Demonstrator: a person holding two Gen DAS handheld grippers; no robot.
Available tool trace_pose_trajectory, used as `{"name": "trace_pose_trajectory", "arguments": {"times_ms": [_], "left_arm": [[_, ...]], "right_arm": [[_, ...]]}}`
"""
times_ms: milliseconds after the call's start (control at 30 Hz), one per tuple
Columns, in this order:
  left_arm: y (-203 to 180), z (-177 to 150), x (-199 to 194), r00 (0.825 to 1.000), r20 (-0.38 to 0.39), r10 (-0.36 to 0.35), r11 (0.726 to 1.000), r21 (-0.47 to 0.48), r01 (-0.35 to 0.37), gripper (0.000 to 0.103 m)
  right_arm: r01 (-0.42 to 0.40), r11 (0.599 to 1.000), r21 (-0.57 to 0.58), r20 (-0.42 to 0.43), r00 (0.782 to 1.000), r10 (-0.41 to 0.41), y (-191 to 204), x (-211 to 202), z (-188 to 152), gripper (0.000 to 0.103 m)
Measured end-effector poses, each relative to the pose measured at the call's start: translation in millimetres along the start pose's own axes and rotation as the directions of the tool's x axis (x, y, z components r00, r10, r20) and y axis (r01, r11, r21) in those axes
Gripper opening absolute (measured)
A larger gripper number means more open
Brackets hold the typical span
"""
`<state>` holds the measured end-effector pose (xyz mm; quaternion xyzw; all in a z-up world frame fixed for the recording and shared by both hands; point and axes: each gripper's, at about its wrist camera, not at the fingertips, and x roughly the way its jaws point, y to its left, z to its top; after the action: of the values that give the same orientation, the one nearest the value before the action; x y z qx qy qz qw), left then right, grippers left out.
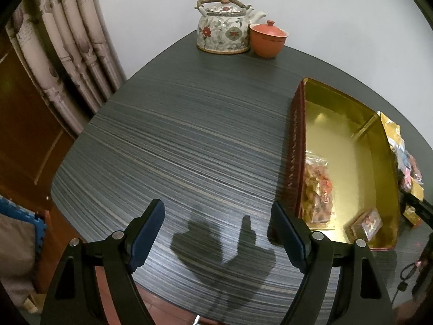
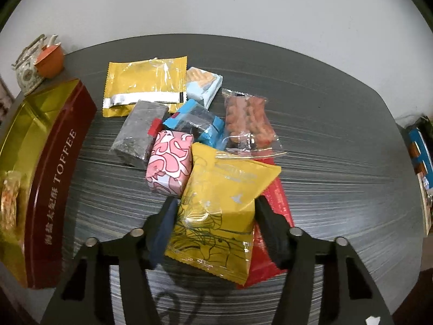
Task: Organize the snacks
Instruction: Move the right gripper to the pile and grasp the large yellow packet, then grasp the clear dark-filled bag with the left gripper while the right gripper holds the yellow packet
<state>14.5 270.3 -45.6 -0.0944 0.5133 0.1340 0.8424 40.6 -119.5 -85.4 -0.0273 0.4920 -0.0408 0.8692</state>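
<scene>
The right gripper (image 2: 216, 216) is clamped on a yellow snack packet (image 2: 219, 216) at the near edge of the loose snack pile (image 2: 189, 124), presumably to carry it to the toffee tin (image 2: 58, 168) just beside the pile. The left gripper (image 1: 217, 235) hangs over bare table (image 1: 176, 135) with its jaws apart and empty, likely waiting. Beyond it the tin holds a clear bag of snacks (image 1: 318, 189) and a small wrapped piece (image 1: 368, 223), the far end empty.

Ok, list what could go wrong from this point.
1. The right gripper pinches the yellow packet only by its puffy sides; it might slip.
2. That packet overlaps the red packet and touches the pink packet; lifting may drag them.
3. The toffee tin wall could catch a low carry.
</scene>
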Motion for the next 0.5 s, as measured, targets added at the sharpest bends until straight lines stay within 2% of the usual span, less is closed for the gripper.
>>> {"name": "trace_pose_trajectory", "arguments": {"times_ms": [67,200,367,500], "left_arm": [[0.2,0.3,0.0,1.0,0.0,-0.005,1.0,-0.004,0.005,0.081],[-3.2,0.7,-4.9,1.0,0.028,-0.005,1.0,0.005,0.005,0.081],[-20.6,-2.1,-10.3,0.999,0.029,-0.027,0.999,0.036,0.026,0.081],[-47.6,-2.8,-19.4,0.998,0.047,-0.031,0.996,0.083,0.027,0.081]], "right_arm": [[0.006,1.0,-0.015,0.009,1.0,-0.006,-10.6,-1.4,-2.9,0.052],[-0.071,0.997,-0.001,0.043,0.997,0.071,-43.2,-12.8,-13.0,0.052],[-0.066,0.998,-0.015,0.111,0.991,0.067,-72.7,-27.6,-18.4,0.052],[-0.075,0.997,0.006,0.127,0.989,0.074,-98.1,-29.4,-16.7,0.052]]}}
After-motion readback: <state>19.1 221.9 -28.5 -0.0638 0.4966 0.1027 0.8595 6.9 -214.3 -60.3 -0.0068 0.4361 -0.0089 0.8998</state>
